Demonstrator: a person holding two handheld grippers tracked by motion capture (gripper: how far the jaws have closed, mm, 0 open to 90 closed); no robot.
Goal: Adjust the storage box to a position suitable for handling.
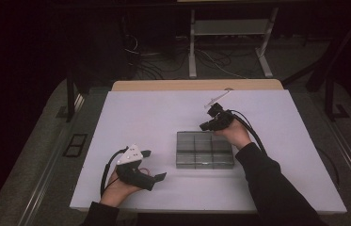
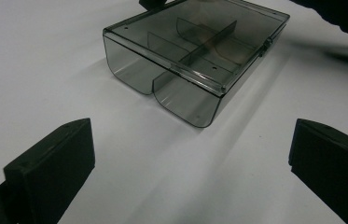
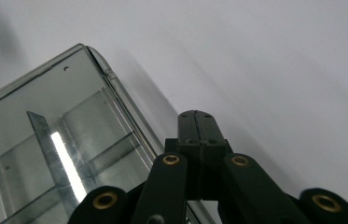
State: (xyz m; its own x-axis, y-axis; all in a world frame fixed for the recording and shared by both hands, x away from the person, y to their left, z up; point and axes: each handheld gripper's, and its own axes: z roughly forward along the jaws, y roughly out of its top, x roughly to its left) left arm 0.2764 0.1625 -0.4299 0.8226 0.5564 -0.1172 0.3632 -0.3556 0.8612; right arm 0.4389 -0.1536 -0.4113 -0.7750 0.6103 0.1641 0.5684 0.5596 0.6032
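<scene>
A smoky clear plastic box [image 1: 204, 149] with inner dividers and a closed lid lies in the middle of the white table. In the left gripper view the box [image 2: 195, 56] lies ahead of the wide-apart jaws. My left gripper [image 1: 153, 165] rests near the table's front edge, left of the box, open and holding nothing. My right gripper [image 1: 205, 126] hovers at the box's far edge, with its jaws pressed together and nothing between them. The right gripper view puts those joined jaw tips [image 3: 197, 122] just past the lid's rim, beside the box [image 3: 55, 140].
The white table top [image 1: 140, 117] has free room on all sides of the box. A small pale object [image 1: 216, 99] lies behind the right gripper. Beyond the far edge are table legs and cables on the floor.
</scene>
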